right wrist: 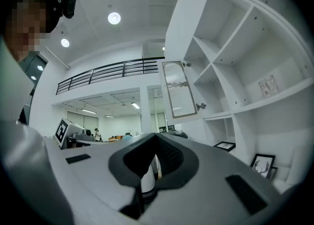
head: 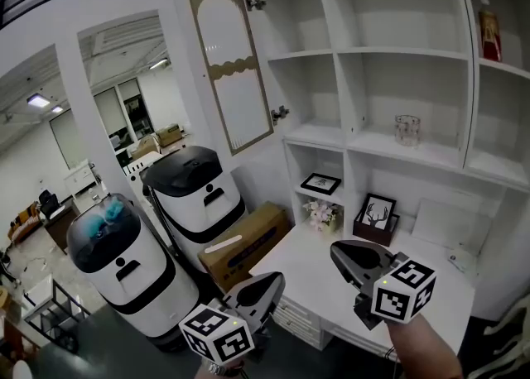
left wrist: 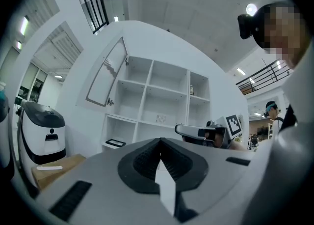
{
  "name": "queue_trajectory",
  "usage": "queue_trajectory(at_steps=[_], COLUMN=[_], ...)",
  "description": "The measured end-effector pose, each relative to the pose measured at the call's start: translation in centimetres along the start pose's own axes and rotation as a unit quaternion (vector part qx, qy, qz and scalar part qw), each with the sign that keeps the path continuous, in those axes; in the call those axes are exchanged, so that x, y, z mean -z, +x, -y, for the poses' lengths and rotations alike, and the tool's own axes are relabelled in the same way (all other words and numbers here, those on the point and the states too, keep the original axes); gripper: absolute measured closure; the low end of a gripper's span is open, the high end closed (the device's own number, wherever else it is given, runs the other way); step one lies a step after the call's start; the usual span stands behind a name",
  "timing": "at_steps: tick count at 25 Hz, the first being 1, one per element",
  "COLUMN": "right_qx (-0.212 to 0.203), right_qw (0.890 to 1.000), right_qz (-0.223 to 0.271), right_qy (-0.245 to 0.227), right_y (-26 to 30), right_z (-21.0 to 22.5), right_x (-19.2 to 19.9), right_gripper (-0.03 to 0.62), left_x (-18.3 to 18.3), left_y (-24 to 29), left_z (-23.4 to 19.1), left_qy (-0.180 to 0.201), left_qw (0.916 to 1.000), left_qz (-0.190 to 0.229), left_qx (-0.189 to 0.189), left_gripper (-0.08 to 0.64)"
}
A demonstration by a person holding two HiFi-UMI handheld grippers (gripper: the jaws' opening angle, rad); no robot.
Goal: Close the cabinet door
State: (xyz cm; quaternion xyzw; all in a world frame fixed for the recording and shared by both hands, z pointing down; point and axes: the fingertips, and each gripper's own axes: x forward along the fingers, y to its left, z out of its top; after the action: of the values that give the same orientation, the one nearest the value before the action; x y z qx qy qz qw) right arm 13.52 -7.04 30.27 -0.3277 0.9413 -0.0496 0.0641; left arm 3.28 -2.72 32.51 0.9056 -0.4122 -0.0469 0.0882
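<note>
Jaws pressed together and empty on your left gripper [head: 273,282] and right gripper [head: 338,251], so raise one to the cabinet door [head: 232,71] at eleven o'clock and push its unhinged edge home.

Left gripper [head: 277,280] and right gripper [head: 338,253] level, side by side, jaws together

Cabinet door [head: 230,71] left of shelves [head: 397,53], glass [head: 407,130] inside shelves, box [head: 248,245] below door
</note>
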Motion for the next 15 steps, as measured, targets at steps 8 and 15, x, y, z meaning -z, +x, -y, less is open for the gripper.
queue_trajectory(at_steps=[8,15], right_qx=[-0.003,-0.015], right_qw=[1.0,1.0], right_qz=[-0.001,0.002], right_qy=[0.009,0.022], right_y=[0.3,1.1], right_z=[0.9,1.8], right_x=[0.0,0.0], right_gripper=[0.588,0.588], left_x=[-0.1,-0.2], left_y=[0.6,1.4], left_z=[-0.4,-1.2], left_qy=[0.0,-0.001], left_qw=[1.0,0.9999], left_qz=[-0.001,-0.007], left_qx=[-0.004,-0.014], left_gripper=[0.554,0.554])
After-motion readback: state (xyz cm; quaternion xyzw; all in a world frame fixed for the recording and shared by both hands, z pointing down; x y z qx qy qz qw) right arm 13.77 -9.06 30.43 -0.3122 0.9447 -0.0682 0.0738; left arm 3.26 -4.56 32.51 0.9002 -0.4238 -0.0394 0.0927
